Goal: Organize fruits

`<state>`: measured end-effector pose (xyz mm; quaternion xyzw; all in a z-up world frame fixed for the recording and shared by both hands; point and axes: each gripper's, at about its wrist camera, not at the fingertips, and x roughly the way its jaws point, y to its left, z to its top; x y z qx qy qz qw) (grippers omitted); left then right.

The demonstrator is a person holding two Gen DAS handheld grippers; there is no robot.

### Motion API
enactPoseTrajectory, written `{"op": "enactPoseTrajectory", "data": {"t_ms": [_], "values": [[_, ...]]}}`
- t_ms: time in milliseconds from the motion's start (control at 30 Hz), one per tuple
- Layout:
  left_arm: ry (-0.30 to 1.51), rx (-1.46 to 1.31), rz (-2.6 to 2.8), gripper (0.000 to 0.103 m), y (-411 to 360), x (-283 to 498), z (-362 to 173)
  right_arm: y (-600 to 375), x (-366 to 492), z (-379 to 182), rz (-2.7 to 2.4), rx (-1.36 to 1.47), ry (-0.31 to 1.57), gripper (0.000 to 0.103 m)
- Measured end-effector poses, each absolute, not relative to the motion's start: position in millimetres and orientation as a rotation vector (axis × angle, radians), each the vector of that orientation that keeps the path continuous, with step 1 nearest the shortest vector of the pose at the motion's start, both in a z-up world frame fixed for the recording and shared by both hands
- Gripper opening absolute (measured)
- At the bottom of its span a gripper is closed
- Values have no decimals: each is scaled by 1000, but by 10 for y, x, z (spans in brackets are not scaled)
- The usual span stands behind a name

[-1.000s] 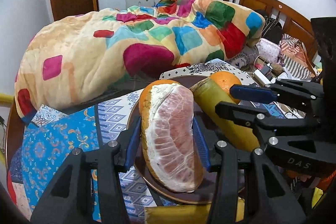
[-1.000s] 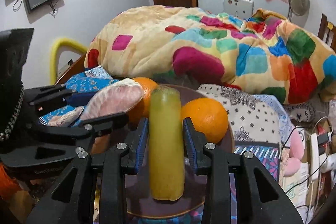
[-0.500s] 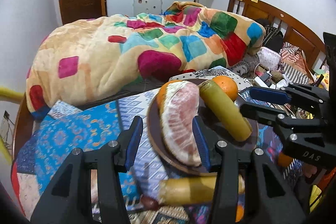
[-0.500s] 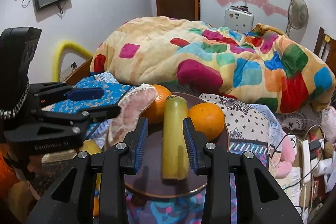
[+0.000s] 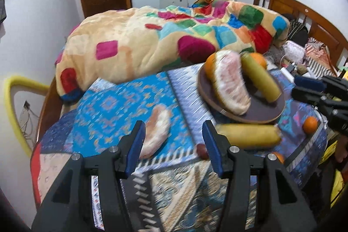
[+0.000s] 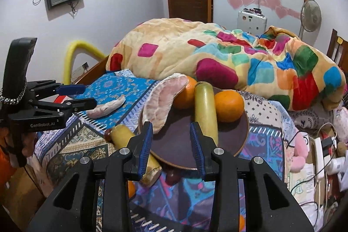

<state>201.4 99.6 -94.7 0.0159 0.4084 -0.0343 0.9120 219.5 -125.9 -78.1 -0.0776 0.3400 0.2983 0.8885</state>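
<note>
A brown plate (image 6: 237, 140) on a patterned blue cloth (image 5: 121, 105) at the foot of a bed holds a large pomelo wedge (image 6: 163, 101), a long yellow-green fruit (image 6: 205, 110) and two oranges, one (image 6: 228, 105) at the plate's 2 o'clock and the other (image 6: 184, 95) at its 11 o'clock behind the wedge. The left gripper (image 5: 173, 145) hangs above the cloth with its jaws released and nothing between them; a smaller pomelo piece (image 5: 157, 129) lies on the cloth just ahead of its left finger. The right gripper (image 6: 171, 142) hovers over the plate's near rim, jaws likewise apart and empty. A second yellow fruit (image 5: 248, 136) lies off the plate at its 6 o'clock in the left wrist view, with a small dark red fruit (image 5: 202, 150) beside its end and a small orange (image 5: 310, 124) towards 4 o'clock. A bright patchwork quilt (image 6: 217, 58) is heaped on the bed beyond the plate.
</note>
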Motion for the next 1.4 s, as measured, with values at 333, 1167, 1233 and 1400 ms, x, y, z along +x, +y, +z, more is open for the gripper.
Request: {"op": "enactPoseTrajectory", "data": {"t_ms": [333,1167,1233,1400], "values": [[940,42,-36,54,1248,2244,-1383,-1232,2275,-976,607,-162,752,35],[1009,67,-94,44,1179,1745,-1473,-1019,2091,-1210,745,-205,808,35],[1020,60,-103,44,1153,1654,-1459,-981,2091,-1249,757,-217,823,35],[1040,70,-109,47,1097,1500,-1429,-968,2062,-1267,770,-243,835,37]]}}
